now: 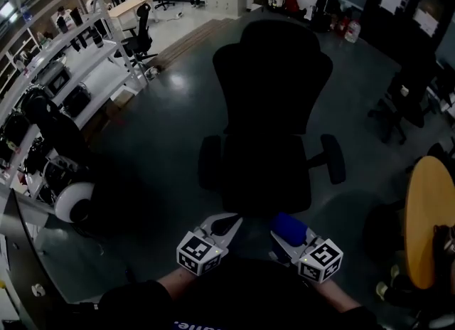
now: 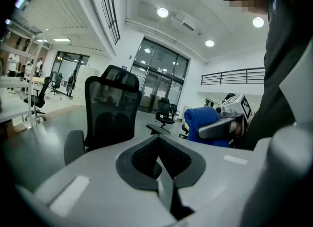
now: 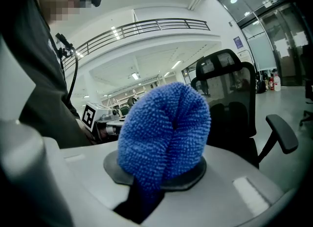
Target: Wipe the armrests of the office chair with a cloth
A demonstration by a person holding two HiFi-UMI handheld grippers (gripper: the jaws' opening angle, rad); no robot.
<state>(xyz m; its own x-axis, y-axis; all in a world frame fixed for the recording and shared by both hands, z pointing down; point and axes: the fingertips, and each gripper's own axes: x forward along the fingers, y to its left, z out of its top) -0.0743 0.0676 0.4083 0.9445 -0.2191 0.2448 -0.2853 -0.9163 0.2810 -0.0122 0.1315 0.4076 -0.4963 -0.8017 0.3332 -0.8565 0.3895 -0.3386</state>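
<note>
Holding a blue cloth (image 3: 164,133) pinched in its jaws, the right gripper (image 1: 286,239) hovers just short of the office chair's (image 1: 270,101) seat front edge. The left gripper (image 2: 159,160) is closed, empty. Both armrests (image 1: 333,158) look untouched, so no wiping yet.

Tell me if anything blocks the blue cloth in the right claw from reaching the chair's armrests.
Nothing visible does. The right claw holds the blue cloth just in front of the office chair; only open air lies between it and the right armrest or the left armrest.
</note>
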